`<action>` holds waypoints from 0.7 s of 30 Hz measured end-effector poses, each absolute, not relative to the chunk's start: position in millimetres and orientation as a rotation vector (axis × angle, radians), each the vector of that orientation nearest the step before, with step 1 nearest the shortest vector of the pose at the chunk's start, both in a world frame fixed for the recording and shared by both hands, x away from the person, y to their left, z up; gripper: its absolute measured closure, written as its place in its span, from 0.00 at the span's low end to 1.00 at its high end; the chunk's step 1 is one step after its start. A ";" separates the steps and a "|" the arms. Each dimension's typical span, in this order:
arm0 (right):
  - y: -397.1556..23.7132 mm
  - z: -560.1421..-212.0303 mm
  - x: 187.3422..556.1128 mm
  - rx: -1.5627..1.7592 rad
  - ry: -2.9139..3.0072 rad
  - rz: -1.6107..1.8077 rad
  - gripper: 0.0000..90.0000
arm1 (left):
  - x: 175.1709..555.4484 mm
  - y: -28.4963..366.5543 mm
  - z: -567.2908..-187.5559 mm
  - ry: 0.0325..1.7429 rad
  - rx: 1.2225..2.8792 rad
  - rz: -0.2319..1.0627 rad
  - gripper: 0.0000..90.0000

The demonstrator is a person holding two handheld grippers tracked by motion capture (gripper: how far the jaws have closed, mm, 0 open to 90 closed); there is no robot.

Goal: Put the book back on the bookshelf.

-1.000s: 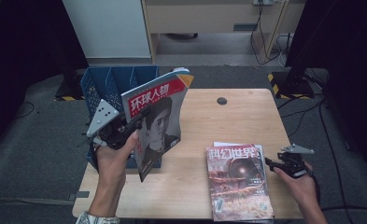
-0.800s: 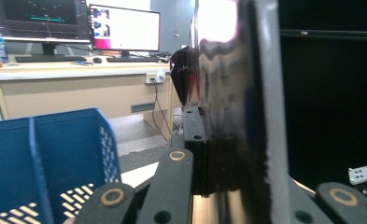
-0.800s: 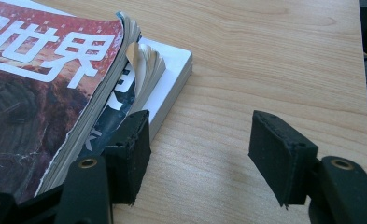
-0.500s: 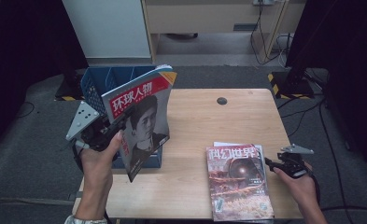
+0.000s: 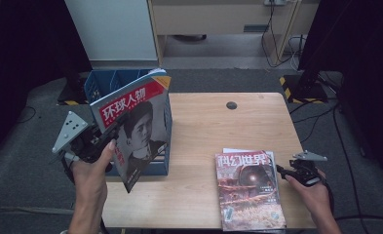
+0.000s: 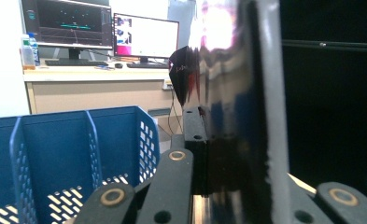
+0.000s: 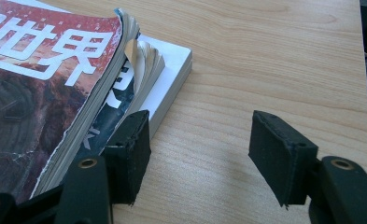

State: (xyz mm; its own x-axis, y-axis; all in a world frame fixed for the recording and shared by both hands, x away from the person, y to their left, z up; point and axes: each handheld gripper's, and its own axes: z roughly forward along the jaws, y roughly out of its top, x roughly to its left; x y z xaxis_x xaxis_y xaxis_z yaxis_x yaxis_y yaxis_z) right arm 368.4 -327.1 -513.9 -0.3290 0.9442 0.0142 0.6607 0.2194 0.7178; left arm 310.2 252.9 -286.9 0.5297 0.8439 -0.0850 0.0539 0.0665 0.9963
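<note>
Left claw pinches a magazine by its left edge, jaws clamped on the pages; the magazine (red title band, portrait cover) is held upright and tilted, lifted in front of the blue rack at the worktop's left end. In the left gripper view the glossy magazine stands edge-on between the jaws, the rack's slotted compartments just to its left.

Mid worktop: bare wood, a small dark round spot near the far edge.

Right: a stack of magazines lies flat near the front edge (red-brown cover on top). Right claw sits low just beside the stack's right edge, jaws spread and holding nothing. In the right gripper view one jaw is close against the stack's side, touching or not I cannot tell; the other is over bare wood.
</note>
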 end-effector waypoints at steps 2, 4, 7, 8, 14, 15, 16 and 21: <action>-327.0 -513.9 368.4 1.481 2.072 0.888 0.43 | 309.5 254.7 -287.3 0.847 1.387 0.720 0.96; -326.9 -513.9 368.3 1.482 2.072 0.889 0.43 | 307.6 258.5 -288.2 0.851 1.380 0.723 0.96; -327.0 -514.4 368.6 1.477 2.074 0.885 0.43 | 305.2 265.3 -290.5 0.858 1.374 0.730 0.96; -326.9 -514.5 368.6 1.478 2.075 0.886 0.43 | 304.6 267.8 -291.5 0.861 1.372 0.733 0.96; -327.0 -514.6 368.5 1.485 2.070 0.888 0.43 | 300.6 279.3 -294.9 0.875 1.346 0.749 0.96; -327.0 -514.6 368.5 1.483 2.071 0.888 0.43 | 299.7 281.3 -295.1 0.878 1.343 0.750 0.96; -327.1 -514.5 368.6 1.481 2.071 0.889 0.43 | 298.8 283.2 -295.2 0.878 1.341 0.753 0.96; -326.6 -514.7 368.4 1.483 2.071 0.888 0.43 | 294.3 291.9 -294.4 0.887 1.329 0.765 0.96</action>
State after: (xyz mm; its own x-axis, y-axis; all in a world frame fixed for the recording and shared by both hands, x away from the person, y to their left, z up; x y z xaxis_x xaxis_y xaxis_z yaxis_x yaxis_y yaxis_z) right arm 368.4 -326.6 -514.7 -0.3280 0.9446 0.0145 0.6620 0.2189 0.7168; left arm 294.3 291.9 -294.4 0.4758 0.8737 -0.1017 0.0270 0.1011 0.9945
